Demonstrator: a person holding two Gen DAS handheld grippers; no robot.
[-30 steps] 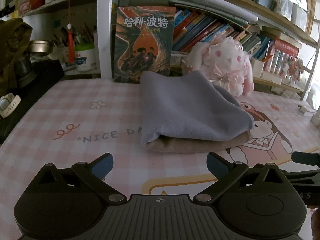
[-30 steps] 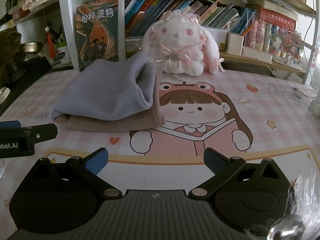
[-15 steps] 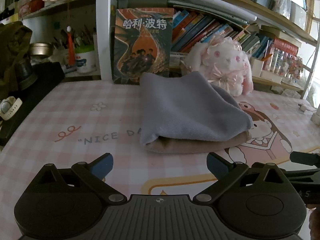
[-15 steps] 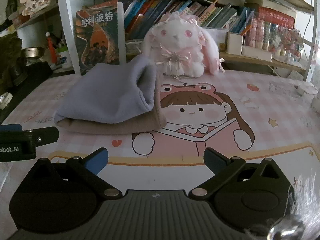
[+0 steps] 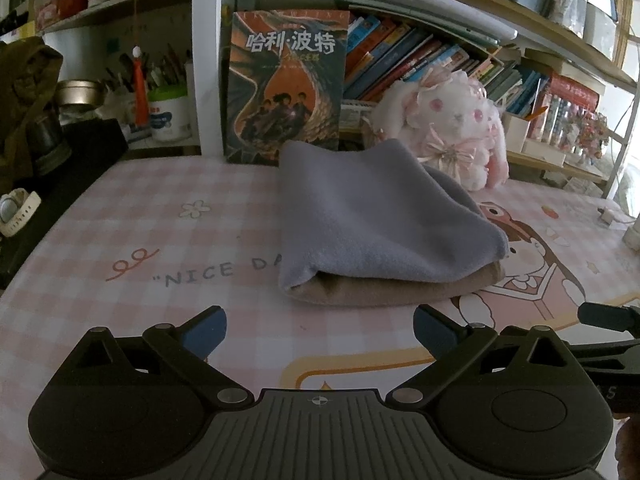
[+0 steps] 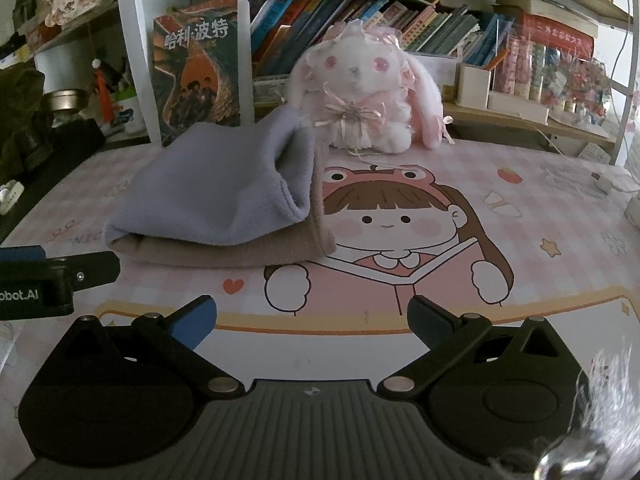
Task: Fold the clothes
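Observation:
A folded grey-lilac fleece cloth [image 5: 376, 220] lies on top of a folded tan cloth [image 5: 400, 290] on the pink checked desk mat [image 5: 160, 240]. My left gripper [image 5: 320, 328] is open and empty, a short way in front of the stack. My right gripper [image 6: 312, 316] is open and empty, in front and to the right of the stack; the grey cloth [image 6: 224, 196] and the tan cloth [image 6: 240, 248] lie at its upper left. The left gripper's fingers [image 6: 56, 276] show at the left edge of the right wrist view.
A white plush rabbit [image 6: 364, 92] sits behind the stack. A standing book [image 5: 286, 88] and shelves of books [image 5: 420, 60] line the back. A black object [image 5: 60, 168] and a white watch [image 5: 16, 212] lie at the far left. A white plug [image 6: 604, 182] lies at right.
Both grippers have drifted slightly; the view of the stack shifts a little. The cloths have not moved and both grippers stay open.

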